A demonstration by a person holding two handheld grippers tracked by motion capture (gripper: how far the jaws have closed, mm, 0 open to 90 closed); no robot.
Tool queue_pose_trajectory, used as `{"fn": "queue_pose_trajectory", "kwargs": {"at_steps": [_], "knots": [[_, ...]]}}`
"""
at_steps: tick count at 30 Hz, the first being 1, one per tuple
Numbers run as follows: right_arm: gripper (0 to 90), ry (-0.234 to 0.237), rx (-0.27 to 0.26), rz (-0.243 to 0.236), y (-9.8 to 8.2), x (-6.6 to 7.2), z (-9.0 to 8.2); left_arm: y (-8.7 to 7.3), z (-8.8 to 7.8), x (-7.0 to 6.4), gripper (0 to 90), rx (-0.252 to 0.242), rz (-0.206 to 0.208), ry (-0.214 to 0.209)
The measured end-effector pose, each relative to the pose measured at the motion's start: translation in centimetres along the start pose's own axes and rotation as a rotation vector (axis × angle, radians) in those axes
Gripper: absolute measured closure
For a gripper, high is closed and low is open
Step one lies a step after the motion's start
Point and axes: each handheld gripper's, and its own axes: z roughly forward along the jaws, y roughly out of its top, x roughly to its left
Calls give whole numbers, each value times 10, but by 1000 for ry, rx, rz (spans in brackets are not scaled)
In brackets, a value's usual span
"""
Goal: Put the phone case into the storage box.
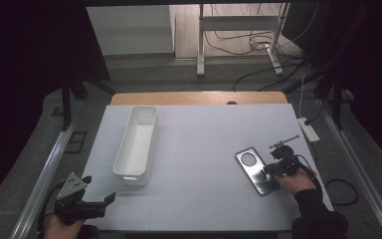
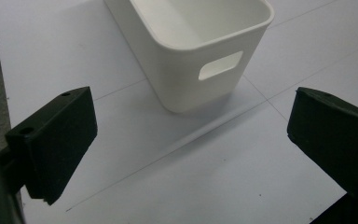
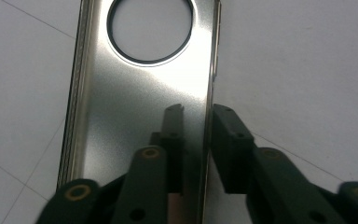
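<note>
pinching the right edge of a shiny metal plate (image 3: pixel 140 98), right claw (image 3: pixel 198 140); thin-edge hold, liable to slip; left claw (image 2: pixel 191 140) spread wide near white bin (image 2: pixel 191 42).

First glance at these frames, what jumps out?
The shiny metal plate with a round hole, at the table's right, its edge pinched in the right gripper. Next, the long white bin left of centre, empty. The left gripper waits open at the near left corner.
</note>
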Motion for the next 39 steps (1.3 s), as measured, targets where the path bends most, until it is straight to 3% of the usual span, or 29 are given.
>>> {"fn": "queue_pose_trajectory", "kwargs": {"at_steps": [1,3,4,19,27,39], "knots": [[773,0,0,0,0,0,0,0,0,0,26,0,0,0],[866,-25,2,-5,0,-1,-1,0,0,0,26,0,0,0],[875,-13,3,14,-1,-3,-1,0,0,0,26,1,0,-1],[886,-22,-11,0,0,0,-4,1,1,-1,29,7,6,3],[886,-7,-70,-28,1,4,-13,2,3,1,52,31,-3,-13],[886,11,-156,-27,5,14,-25,1,1,3,21,4,-18,-21]]}}
